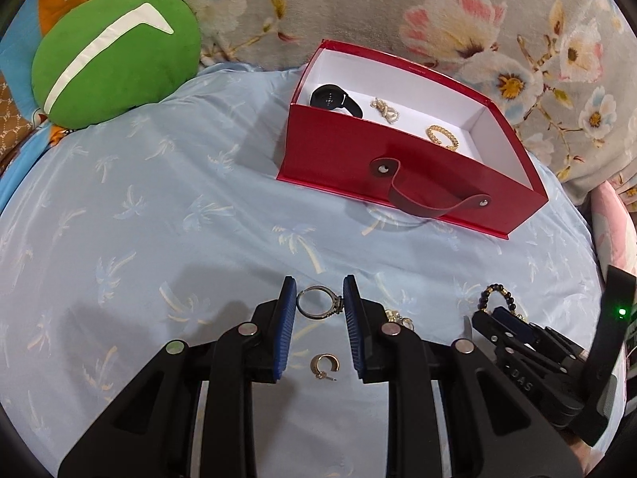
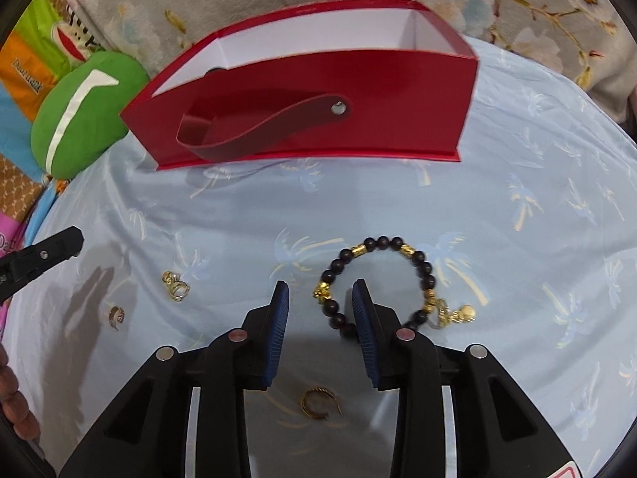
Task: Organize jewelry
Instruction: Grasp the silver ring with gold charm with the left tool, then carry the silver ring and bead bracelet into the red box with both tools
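A red box (image 1: 338,159) with a strap handle stands open on the blue sheet; it also shows in the right wrist view (image 2: 302,91). Inside lie a black watch (image 1: 334,97), a pearl piece (image 1: 384,109) and a gold chain bracelet (image 1: 442,137). My left gripper (image 1: 319,298) is open, its pads on either side of a silver ring (image 1: 318,302) lying on the sheet. A gold hoop earring (image 1: 324,364) lies between its fingers nearer the camera. My right gripper (image 2: 320,298) is open around the left side of a black-and-gold bead bracelet (image 2: 382,279); its right finger stands inside the loop.
A green cushion (image 1: 115,51) sits at the back left. A floral blanket (image 1: 438,8) rises behind the box. Small gold earrings (image 2: 175,285), a hoop earring (image 2: 115,316) and a twisted gold ring (image 2: 316,402) lie loose on the sheet.
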A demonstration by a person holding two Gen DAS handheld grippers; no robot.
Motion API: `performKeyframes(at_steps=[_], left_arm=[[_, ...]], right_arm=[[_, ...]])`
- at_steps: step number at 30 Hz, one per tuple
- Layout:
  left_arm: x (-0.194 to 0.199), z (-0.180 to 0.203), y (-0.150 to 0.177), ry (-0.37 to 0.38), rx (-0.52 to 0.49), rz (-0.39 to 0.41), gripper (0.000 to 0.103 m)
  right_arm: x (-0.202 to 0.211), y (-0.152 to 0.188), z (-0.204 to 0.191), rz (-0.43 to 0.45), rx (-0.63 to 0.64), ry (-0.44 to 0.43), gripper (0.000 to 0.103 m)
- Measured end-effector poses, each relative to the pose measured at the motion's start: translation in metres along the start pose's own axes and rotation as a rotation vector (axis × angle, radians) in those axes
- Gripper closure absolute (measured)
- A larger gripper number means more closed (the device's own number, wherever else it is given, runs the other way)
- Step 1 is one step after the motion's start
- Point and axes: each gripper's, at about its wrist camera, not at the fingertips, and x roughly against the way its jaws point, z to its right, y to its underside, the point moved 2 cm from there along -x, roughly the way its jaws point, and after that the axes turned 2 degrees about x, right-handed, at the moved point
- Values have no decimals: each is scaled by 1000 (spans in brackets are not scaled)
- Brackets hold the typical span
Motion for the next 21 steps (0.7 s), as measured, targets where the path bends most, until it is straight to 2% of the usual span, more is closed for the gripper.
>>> performKeyframes(at_steps=[1,4,12,21], left_arm=[[0,0,1,1,0,-1,80],[1,1,2,9,-5,0,80],[11,2,0,45,1,17,80],[38,12,-18,72,-19,75,80]], right_arm=[[-1,0,-1,10,8,11,73],[-4,-2,-1,7,22,35,93],[14,-8,5,51,-3,29,96],[71,-36,4,163,-20,-16,96]])
